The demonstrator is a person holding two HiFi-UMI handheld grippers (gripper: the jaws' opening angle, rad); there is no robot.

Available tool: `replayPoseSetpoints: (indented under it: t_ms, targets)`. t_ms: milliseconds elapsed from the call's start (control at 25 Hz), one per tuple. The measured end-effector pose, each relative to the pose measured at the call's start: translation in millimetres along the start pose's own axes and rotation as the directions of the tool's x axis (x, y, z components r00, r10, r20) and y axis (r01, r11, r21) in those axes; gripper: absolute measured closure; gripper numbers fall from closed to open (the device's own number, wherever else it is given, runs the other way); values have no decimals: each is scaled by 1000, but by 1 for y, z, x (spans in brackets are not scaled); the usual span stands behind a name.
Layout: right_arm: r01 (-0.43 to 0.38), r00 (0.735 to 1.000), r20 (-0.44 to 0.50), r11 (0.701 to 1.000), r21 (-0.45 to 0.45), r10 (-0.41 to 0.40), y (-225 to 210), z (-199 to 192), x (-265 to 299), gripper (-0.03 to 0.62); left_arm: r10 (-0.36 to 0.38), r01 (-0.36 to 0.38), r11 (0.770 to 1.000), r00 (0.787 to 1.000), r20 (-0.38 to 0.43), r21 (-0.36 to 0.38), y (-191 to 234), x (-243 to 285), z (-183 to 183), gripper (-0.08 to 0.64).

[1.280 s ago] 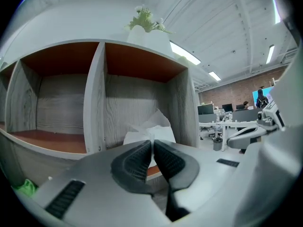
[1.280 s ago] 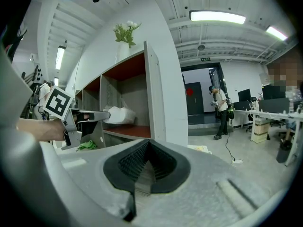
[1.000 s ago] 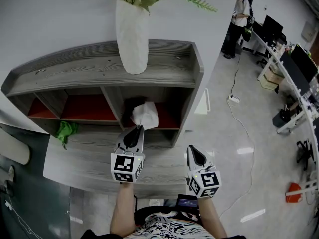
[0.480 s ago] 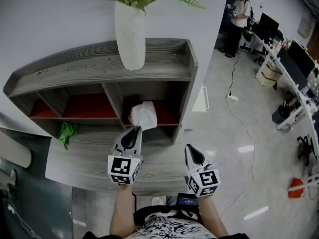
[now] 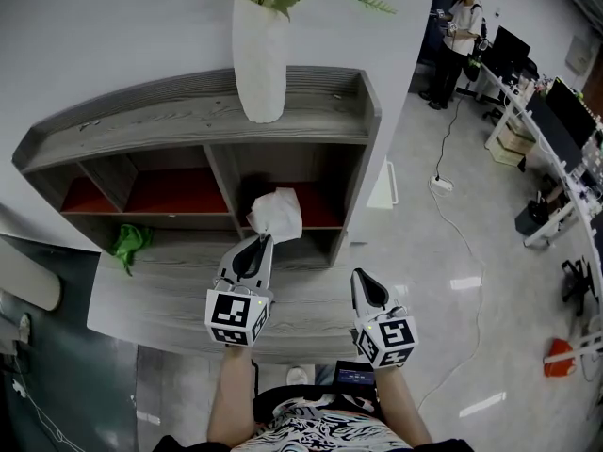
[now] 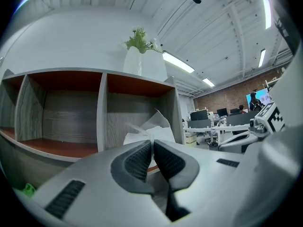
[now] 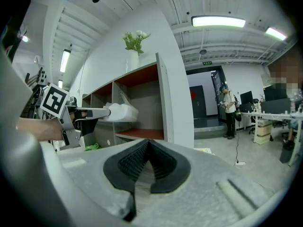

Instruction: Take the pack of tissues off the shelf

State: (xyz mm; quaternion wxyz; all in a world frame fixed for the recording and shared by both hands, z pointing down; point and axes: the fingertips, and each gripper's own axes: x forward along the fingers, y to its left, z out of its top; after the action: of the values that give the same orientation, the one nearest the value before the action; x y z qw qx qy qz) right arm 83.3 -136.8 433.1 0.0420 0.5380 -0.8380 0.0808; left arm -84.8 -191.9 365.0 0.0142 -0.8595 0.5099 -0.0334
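The white pack of tissues [image 5: 275, 215] hangs at the front of the shelf's [image 5: 188, 125] lower right compartment, its plastic crumpled. My left gripper [image 5: 262, 241] is shut on the pack's near edge. In the left gripper view the pack [image 6: 154, 128] sticks up just beyond the closed left gripper [image 6: 152, 144]. The right gripper view shows the pack [image 7: 120, 111] held clear of the red shelf board by the left gripper [image 7: 94, 112]. My right gripper [image 5: 364, 282] is shut with nothing in it, lower and to the right, in front of the shelf's low ledge.
A white vase [image 5: 261, 59] with green leaves stands on the shelf's top. A green cloth [image 5: 130, 243] lies on the ledge at the left. To the right, a person [image 5: 462, 28] stands by office desks [image 5: 542, 121], and a cable runs across the floor.
My left gripper has drawn the pack slightly up and outward from the compartment. The right gripper has shifted only a little.
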Motion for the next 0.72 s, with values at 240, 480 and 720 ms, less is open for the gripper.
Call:
replayPoseSetpoints:
  t_ms: [240, 480, 720]
  targets:
    - [4, 1000, 3, 1000, 12, -4, 0, 0, -2, 588, -33, 33, 999, 999, 22, -5, -6, -6, 0, 541]
    - [-2, 1000, -8, 999, 39, 2, 6, -9, -6, 588, -67, 67, 998, 998, 23, 5, -14, -17, -14, 541]
    - [9, 999, -36, 999, 44, -7, 10, -23, -11, 588, -93, 93, 996, 996, 5, 1, -18, -25, -30, 541]
